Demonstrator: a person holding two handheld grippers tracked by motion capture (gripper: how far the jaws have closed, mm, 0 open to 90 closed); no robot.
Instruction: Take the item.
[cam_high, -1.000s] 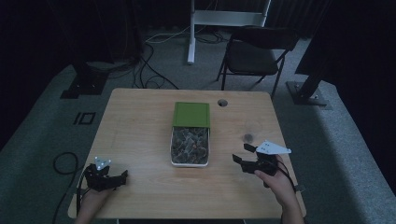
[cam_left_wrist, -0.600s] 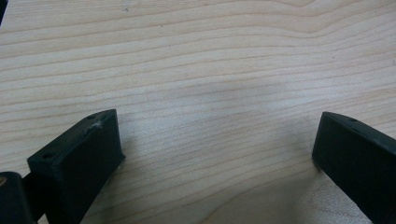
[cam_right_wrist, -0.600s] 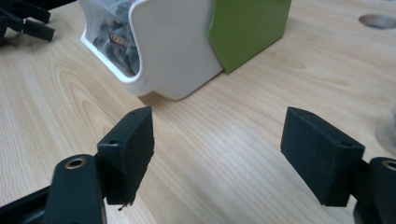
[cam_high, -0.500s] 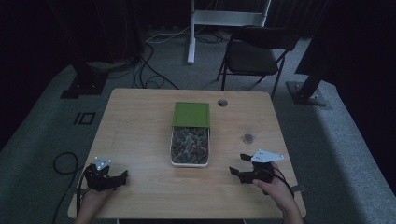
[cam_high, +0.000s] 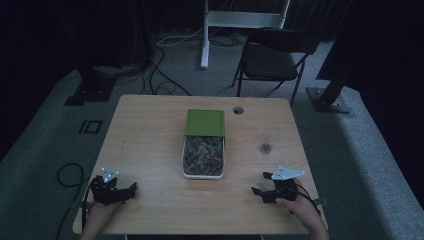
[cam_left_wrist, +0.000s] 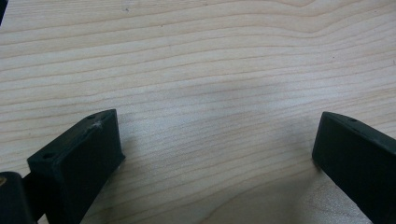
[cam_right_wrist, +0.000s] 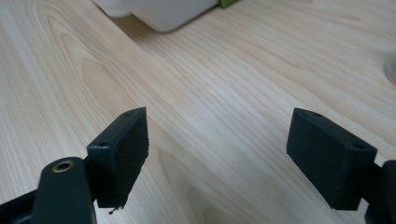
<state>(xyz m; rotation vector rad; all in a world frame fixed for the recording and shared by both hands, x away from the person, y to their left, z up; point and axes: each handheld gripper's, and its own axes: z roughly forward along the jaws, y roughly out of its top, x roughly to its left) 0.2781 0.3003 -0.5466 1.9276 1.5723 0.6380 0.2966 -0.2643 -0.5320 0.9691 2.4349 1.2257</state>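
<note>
Our left tongs (cam_high: 131, 187) rest wide open on the table (cam_high: 150, 140), holding nothing. Mid-table sits the white box (cam_high: 203, 157), full of dark bits, green lid (cam_high: 205, 122) slid back. Right tongs (cam_high: 258, 184) gape empty too; we'd say nothing's picked yet.

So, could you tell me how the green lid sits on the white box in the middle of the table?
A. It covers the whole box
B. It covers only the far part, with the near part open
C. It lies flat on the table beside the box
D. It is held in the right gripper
B: in the high view the green lid covers the far part of the white box, while the near part is open and shows dark contents.
</note>
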